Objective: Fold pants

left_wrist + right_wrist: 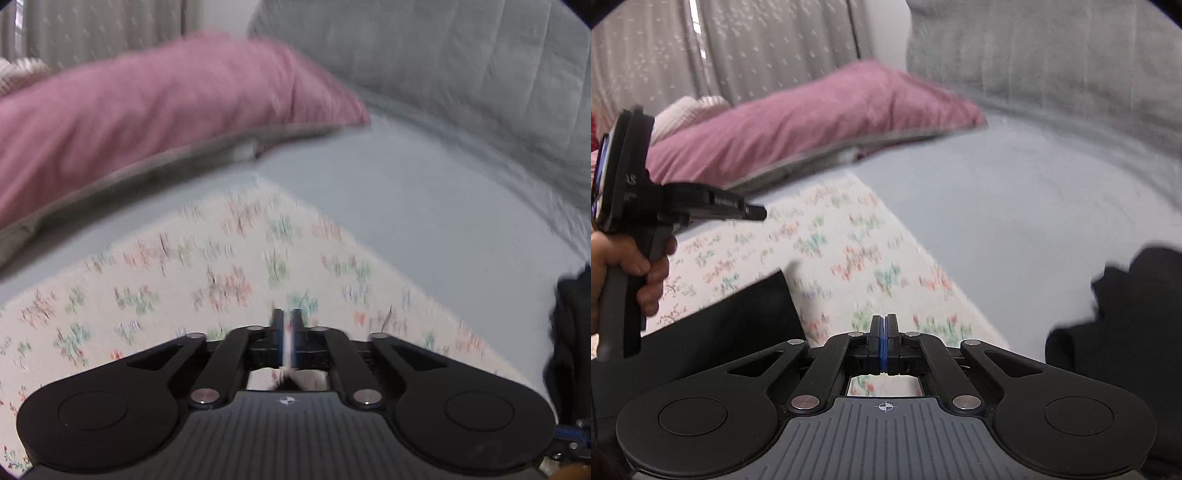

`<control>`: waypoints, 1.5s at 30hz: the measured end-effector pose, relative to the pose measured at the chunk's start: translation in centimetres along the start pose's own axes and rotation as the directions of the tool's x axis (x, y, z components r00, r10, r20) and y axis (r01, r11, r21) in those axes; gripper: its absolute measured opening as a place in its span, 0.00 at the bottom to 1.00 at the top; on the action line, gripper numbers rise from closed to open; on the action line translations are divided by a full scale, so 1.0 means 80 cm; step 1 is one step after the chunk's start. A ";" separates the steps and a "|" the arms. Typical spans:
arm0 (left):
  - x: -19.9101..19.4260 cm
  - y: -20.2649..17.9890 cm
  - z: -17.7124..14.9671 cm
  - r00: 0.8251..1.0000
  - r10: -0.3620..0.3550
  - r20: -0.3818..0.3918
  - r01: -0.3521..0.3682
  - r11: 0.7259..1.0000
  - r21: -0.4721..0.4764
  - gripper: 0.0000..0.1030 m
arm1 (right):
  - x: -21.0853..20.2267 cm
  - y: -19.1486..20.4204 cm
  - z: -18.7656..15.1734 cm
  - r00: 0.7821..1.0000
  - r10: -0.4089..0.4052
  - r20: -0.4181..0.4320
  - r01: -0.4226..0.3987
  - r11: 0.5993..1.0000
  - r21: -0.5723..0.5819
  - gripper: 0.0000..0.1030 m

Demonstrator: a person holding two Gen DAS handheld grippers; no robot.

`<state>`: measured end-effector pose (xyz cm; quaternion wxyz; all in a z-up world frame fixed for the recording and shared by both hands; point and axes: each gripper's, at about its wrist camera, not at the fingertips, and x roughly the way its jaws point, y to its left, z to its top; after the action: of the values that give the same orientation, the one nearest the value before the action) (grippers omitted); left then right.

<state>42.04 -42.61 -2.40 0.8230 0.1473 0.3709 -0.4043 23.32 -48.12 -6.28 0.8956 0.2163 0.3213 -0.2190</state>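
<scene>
Jaws: left gripper (287,321) narrowly apart, right gripper (883,326) together; nothing is clamped.
Progress: floral pants (849,251) lie folded on the bed (1015,206); dark garment (1119,314) remains unfolded at the right edge.

The left gripper (287,317) and right gripper (883,325) look like matt black plastic with shiny round metal pins, and the right one's pads are blue and rubbery; the pants (1126,317) are dark, matt cloth with soft folds. The pillow (159,114) is pink woven cloth; the bedsheet (1015,206) is smooth pale cloth; the flowered blanket (207,266) looks soft and matt; the headboard (461,66) is quilted grey fabric.
</scene>
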 end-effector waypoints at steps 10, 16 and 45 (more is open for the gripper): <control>0.019 0.054 -0.051 0.987 -0.064 -0.145 0.059 0.997 -0.040 0.78 | 0.036 0.022 -0.029 0.964 0.080 -0.254 -0.098 0.993 -0.061 0.59; 0.015 0.050 -0.050 0.985 -0.097 -0.142 0.089 0.994 -0.062 0.16 | 0.033 0.039 -0.034 0.974 0.060 -0.219 -0.088 0.989 -0.119 0.00; -0.107 0.051 -0.089 0.976 0.137 0.168 -0.092 0.964 -0.249 0.87 | 0.062 0.019 -0.044 1.000 0.027 -0.009 -0.028 0.995 -0.100 0.08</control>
<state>38.31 -31.47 -1.23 0.8875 0.0301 0.3304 -0.3198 25.87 -46.23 -11.69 0.9071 0.1764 0.3320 -0.1894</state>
